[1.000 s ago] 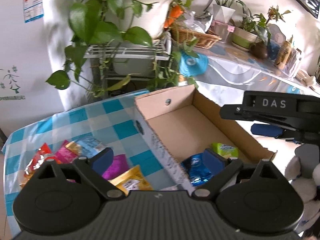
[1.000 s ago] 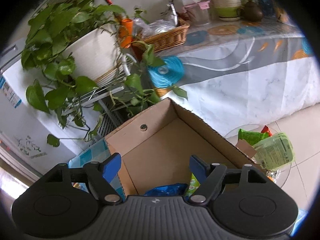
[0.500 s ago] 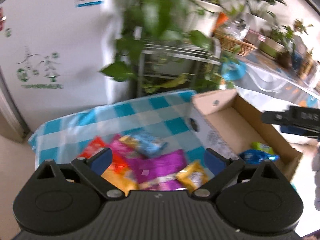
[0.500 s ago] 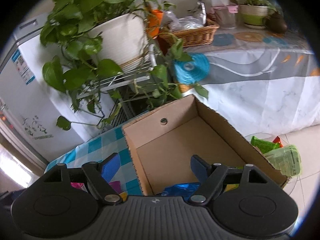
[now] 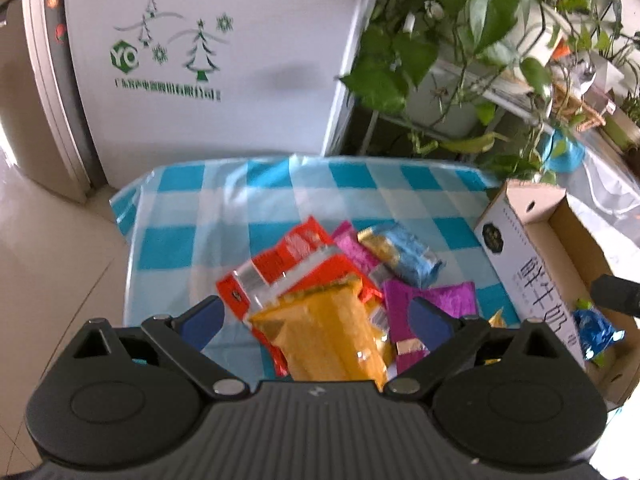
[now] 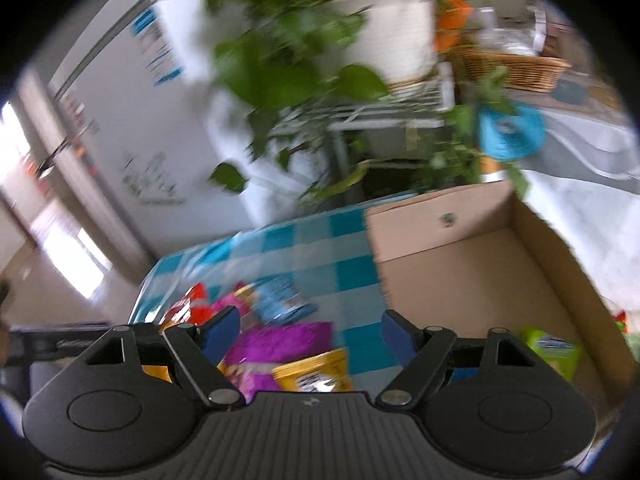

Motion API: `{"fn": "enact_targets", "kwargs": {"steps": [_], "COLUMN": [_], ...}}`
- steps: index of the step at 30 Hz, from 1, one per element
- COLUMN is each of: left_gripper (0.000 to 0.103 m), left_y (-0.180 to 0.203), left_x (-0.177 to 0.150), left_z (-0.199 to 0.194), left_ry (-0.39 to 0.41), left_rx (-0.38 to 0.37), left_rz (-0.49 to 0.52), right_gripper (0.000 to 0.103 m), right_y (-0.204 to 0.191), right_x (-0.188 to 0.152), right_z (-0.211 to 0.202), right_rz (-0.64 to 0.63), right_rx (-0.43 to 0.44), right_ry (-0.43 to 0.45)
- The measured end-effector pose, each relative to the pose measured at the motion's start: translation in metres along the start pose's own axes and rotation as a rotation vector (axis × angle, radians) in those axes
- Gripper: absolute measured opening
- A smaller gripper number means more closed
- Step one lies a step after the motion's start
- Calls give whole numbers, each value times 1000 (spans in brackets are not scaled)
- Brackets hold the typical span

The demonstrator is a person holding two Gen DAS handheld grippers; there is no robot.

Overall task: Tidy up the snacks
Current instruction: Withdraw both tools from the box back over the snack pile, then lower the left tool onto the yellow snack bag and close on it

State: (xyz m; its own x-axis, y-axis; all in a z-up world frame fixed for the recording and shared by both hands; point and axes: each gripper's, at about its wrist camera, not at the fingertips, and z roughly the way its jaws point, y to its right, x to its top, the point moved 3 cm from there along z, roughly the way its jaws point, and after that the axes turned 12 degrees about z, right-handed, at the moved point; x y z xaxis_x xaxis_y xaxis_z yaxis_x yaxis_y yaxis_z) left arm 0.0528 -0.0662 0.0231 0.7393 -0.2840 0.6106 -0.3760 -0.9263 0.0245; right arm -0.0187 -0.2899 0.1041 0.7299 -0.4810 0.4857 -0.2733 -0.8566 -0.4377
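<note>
Both your hand-held grippers have swung left off the box since a second ago: the left one was over the box's near wall, the right one looked straight into it, and each now sits above the snack pile. Your left hand-held gripper [image 5: 316, 316] has its jaws wide apart, nothing pinched; a yellow pack [image 5: 332, 336] lies below, between the blue pads [image 5: 202, 320], on top of a red pack [image 5: 288, 264]. Whether the pads touch the yellow pack you cannot tell. Beside these lie a pink pack [image 5: 354, 246], a blue-and-gold pack [image 5: 404, 250] and a purple pack [image 5: 436, 300], all on the checked cloth [image 5: 224, 204] of the worktop. The box [image 5: 532, 272] stands at the cloth's right edge, open top, with a blue pack [image 5: 596, 330] inside at its near end. Your right hand-held gripper [image 6: 312, 330] is about half open, empty; its view is blurred. Under it show the purple pack [image 6: 280, 344] and another yellow pack [image 6: 314, 372], with the blue-and-gold pack [image 6: 280, 296] further off. The box [image 6: 452, 256] fills the right of that view, with a green pack [image 6: 554, 350] at its near right corner. A black part of the left tool [image 6: 52, 346] pokes in at the left edge. Potted plants [image 5: 460, 40] and a white fridge [image 5: 200, 60] stand behind the worktop.
</note>
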Motion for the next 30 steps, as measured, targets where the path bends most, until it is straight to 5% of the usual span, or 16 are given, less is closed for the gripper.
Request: {"fn": "enact_targets", "kwargs": {"steps": [5, 13, 20, 30], "left_gripper": [98, 96, 62, 57], "left_y": [8, 13, 3, -23], "left_x": [-14, -26, -33, -35], "left_z": [17, 39, 34, 10], "left_ry": [-57, -94, -84, -12], "left_rx": [-31, 8, -37, -60], "left_rz": [-38, -59, -72, -65], "right_gripper": [83, 82, 79, 79], "right_y": [-22, -23, -24, -27], "right_x": [-11, -16, -18, -18], "right_z": [17, 36, 60, 100], "right_rz": [-69, 13, 35, 25], "right_rx": [18, 18, -1, -34], "right_ry": [-67, -121, -158, -179]}}
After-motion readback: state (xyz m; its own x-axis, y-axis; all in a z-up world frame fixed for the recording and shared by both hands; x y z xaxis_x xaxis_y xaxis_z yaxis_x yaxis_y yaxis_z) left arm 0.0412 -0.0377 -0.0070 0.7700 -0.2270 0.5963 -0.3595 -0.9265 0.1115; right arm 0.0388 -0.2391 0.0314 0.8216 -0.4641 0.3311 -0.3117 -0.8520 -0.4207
